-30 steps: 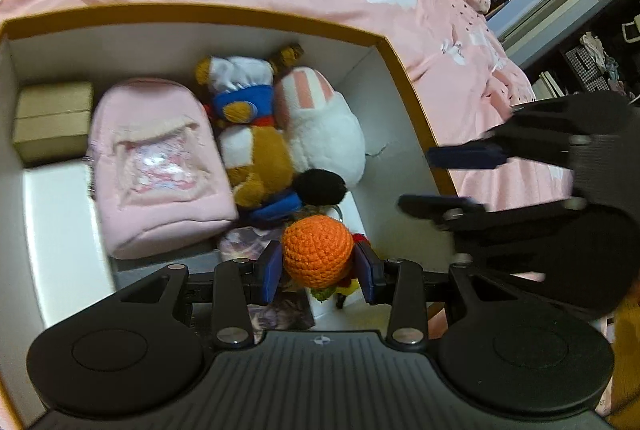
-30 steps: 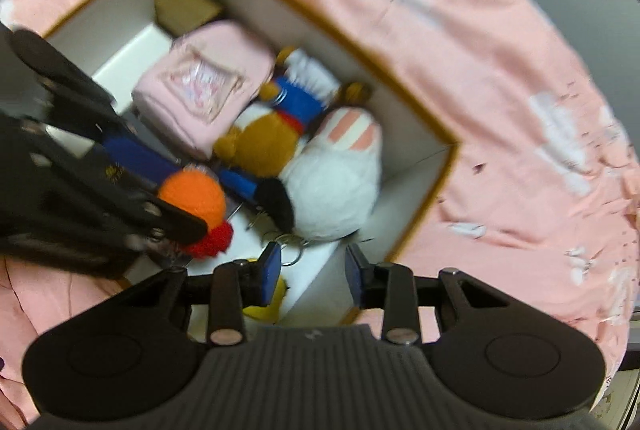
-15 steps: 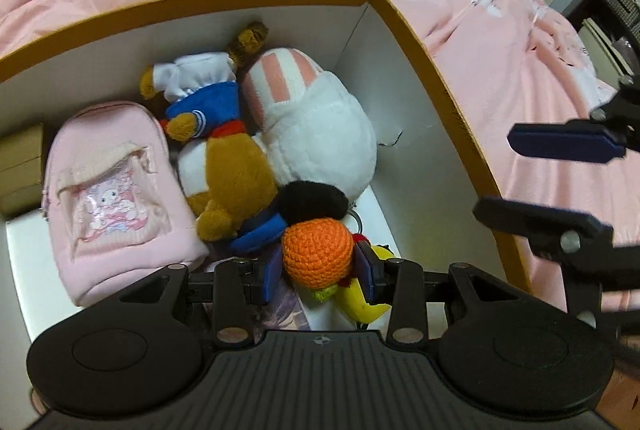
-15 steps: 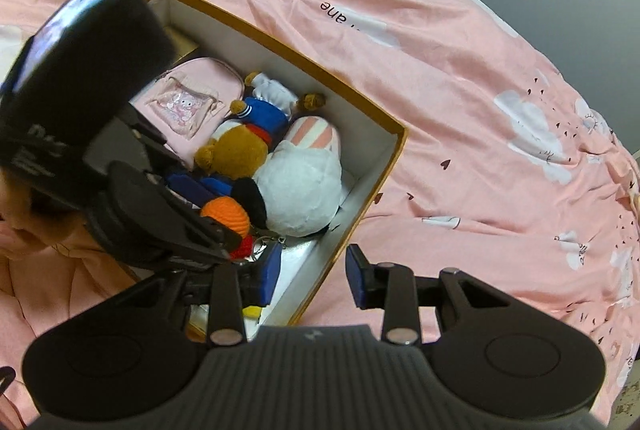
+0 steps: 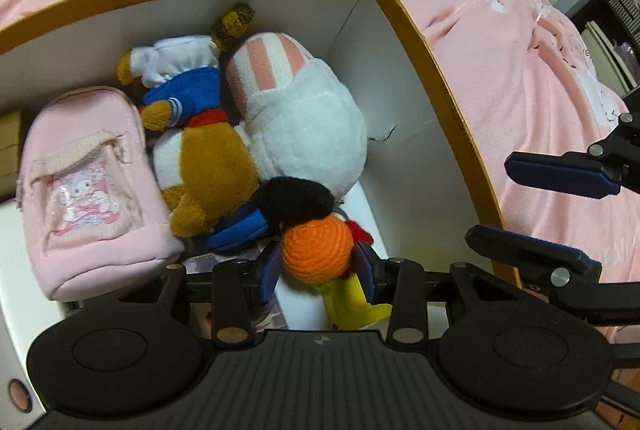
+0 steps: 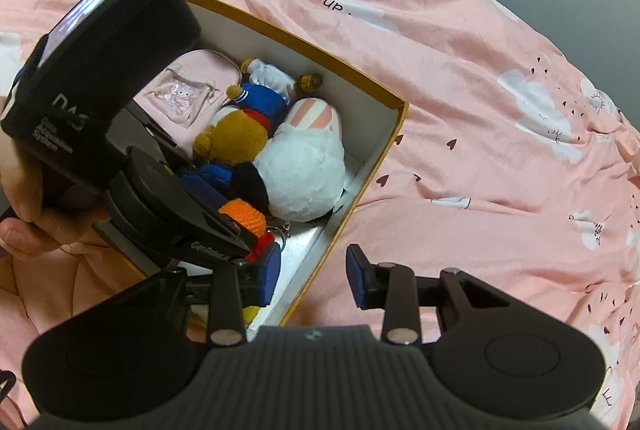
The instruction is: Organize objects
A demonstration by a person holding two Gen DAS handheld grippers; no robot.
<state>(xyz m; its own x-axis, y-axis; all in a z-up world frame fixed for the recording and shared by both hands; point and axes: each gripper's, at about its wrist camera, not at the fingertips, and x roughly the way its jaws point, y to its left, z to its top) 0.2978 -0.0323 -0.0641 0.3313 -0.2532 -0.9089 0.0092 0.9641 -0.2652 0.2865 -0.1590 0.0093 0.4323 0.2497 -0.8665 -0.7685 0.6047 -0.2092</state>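
**newbie_umi:** Left tongs (image 5: 318, 268) are clamped on the orange crochet ball (image 5: 316, 250) of a little keychain toy, hanging just above the near end of the box (image 5: 436, 69) on the bed (image 5: 500, 29). Anything you'd watch for?

**boxpacker:** You've got it by the right spot. The yarn ball looks soft and squashy, so your pads sink in and it shouldn't slip. It's probably featherlight too, so no need to squeeze harder. The yellow bit (image 5: 352, 304) dangling under it and the red part (image 5: 360, 230) will flop around, and I think there's a metal ring (image 6: 280, 230) that could snag on the black pompom (image 5: 296, 195) touching it.

**newbie_umi:** And my right tongs (image 6: 314, 278)?

**boxpacker:** Spread apart, holding nothing, hovering over the box's rim beside the bedspread. The bare white floor next to the big white plush (image 5: 308, 125) looks like your free slot; the bear (image 5: 200, 149) and pink pouch (image 5: 84, 185) fill the rest. I'd lower it there and let the tail settle first.
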